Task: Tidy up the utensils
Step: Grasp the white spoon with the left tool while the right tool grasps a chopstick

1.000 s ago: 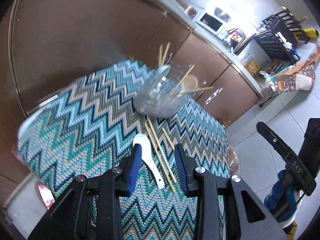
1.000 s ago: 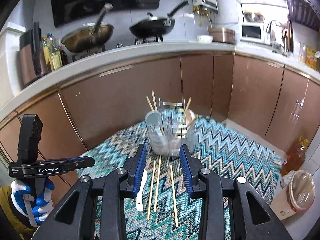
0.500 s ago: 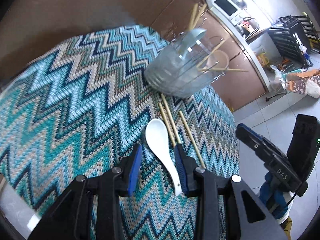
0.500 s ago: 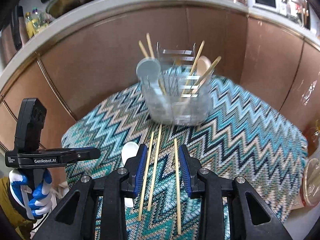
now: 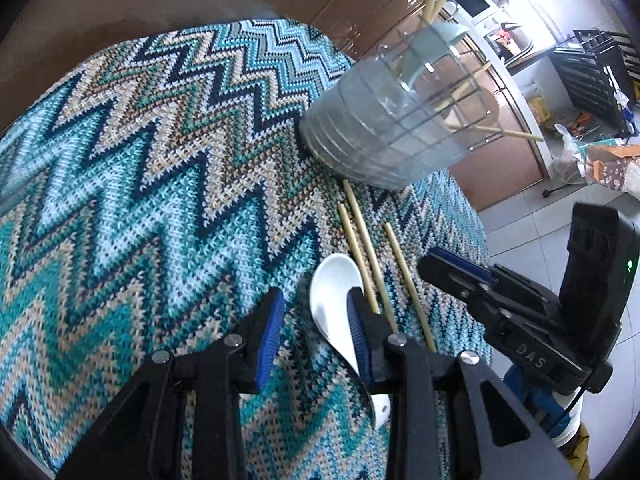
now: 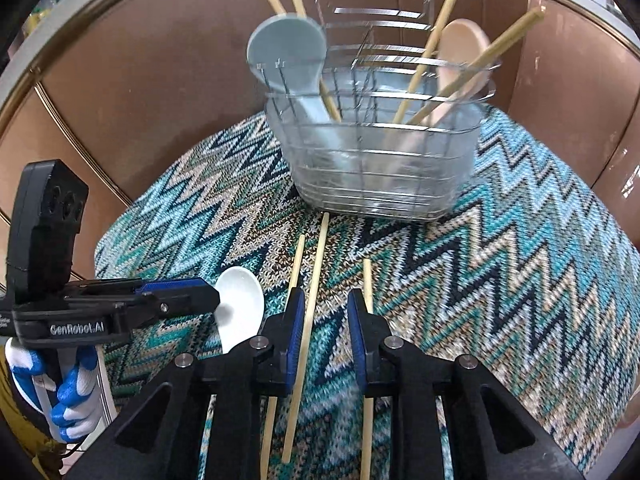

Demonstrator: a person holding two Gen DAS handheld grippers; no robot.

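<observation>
Gloved hand (image 6: 60,404): at far left of my right-wrist view, my blue-and-white glove wraps the handle of my left gripper.
Writing, left: white letters "GenRobot.AI" run along that tool's black side.
My left gripper (image 5: 314,330): blue-padded jaws part-open, having just narrowed a little; nothing pinched. Its right finger (image 5: 358,332) stands over the spoon; I cannot tell if it touches.
White ceramic soup spoon (image 5: 334,292): lying flat on the teal zigzag knitted tablecloth (image 5: 132,184), bowl pointing toward the basket.
Three loose bamboo chopsticks (image 6: 316,268): side by side on the cloth, just right of the spoon, ends toward the basket.
My right gripper (image 6: 322,334): jaws have just been closing; the middle chopstick runs between them, pads not yet pressing it.
Wire utensil basket with clear liner (image 6: 380,160): upright behind the chopsticks, holding a grey-blue spoon (image 6: 288,56), a beige spoon (image 6: 464,56) and more chopsticks.
Writing, right: "DAS" on my right gripper's body, seen from the left wrist.
</observation>
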